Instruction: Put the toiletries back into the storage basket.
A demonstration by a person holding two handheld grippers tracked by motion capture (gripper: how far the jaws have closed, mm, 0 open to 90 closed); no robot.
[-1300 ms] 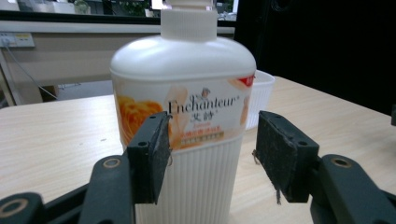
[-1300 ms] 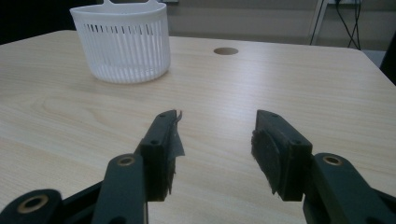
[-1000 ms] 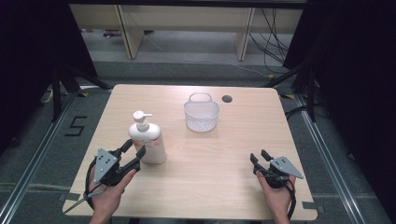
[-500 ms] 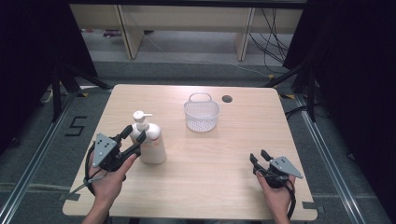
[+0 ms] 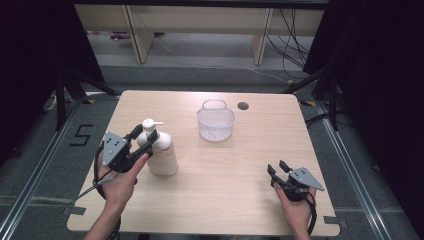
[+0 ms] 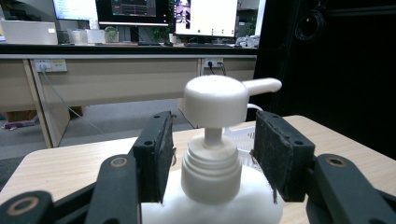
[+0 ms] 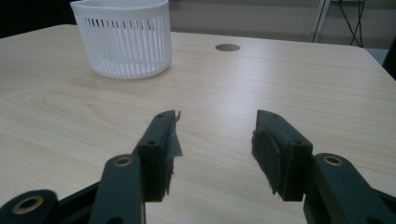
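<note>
A white pump bottle (image 5: pixel 162 155) stands upright on the left part of the wooden table (image 5: pixel 225 200). My left gripper (image 5: pixel 145 134) is raised to its top, with the jaws open on either side of the bottle's neck. In the left gripper view the pump bottle's white cap and neck (image 6: pixel 212 168) sit between the two pads with a small gap on each side, so neither pad touches it. My right gripper (image 5: pixel 276 166) rests low near the front right of the table. It is open, and the right gripper (image 7: pixel 215 140) has bare table between its jaws.
A white slotted basket (image 5: pixel 216 122) with a handle stands at the back middle of the table, and the basket (image 7: pixel 122 39) lies ahead and left of the right jaws. A round cable hole (image 5: pixel 243 106) is just behind it. Desks and monitors stand beyond the table.
My left gripper has risen from beside the bottle's body up to the pump neck and moved in around it. The right gripper has stayed in place.
</note>
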